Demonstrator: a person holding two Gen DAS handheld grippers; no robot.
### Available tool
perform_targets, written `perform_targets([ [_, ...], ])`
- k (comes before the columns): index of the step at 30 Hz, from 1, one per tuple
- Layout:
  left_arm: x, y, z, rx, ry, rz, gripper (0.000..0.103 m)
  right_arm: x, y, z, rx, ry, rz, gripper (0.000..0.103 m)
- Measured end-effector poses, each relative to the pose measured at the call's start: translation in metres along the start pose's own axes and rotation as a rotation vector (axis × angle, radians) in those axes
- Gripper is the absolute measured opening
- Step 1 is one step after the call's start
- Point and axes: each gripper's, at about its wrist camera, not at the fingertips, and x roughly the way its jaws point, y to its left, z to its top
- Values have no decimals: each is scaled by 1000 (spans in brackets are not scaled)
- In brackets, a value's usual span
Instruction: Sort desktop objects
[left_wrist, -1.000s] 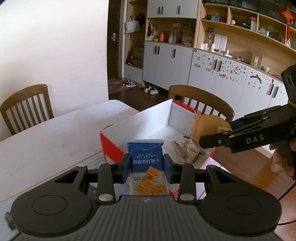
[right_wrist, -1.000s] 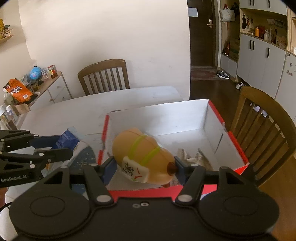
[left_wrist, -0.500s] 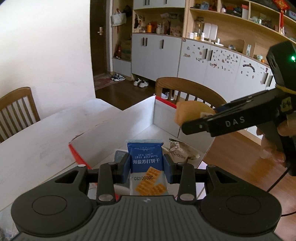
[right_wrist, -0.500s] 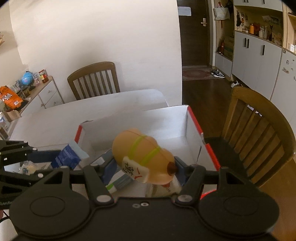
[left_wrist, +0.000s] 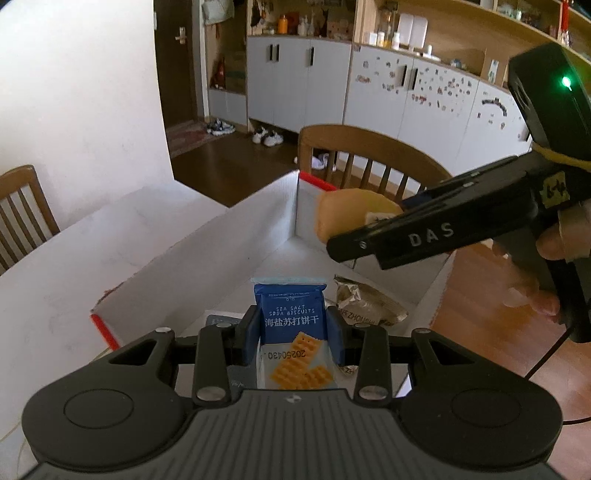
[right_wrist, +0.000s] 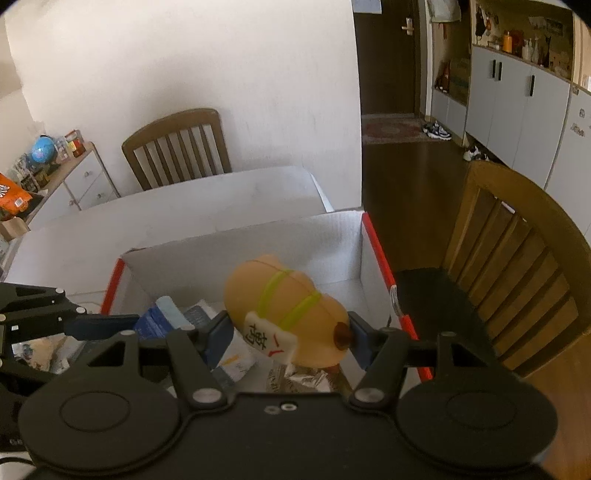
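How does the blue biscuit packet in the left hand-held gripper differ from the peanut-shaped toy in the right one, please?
The biscuit packet is flat, rectangular and blue with printed text and cracker pictures; the peanut-shaped toy is rounded, bulging and tan, with yellow-green bands and a white tag.

The packet stands upright and narrow between close-set jaws; the toy lies tilted across wider-set jaws.

Both are clamped, by the left hand-held gripper and the right hand-held gripper, over the white box.

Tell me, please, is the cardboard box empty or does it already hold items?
Not empty: inside the cardboard box, a crinkled silver wrapper lies on the floor, below the held biscuit packet.
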Motion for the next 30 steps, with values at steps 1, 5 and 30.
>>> perform_targets([
  [1,5,0,1,0,11,-3,36,5,-2,2,2,8,0,65],
  [5,21,1,2,1,44,0,36,22,-6,8,13,37,-3,65],
  [30,68,-2,-3,40,174,14,36,106,12,18,-90,195,-88,65],
])
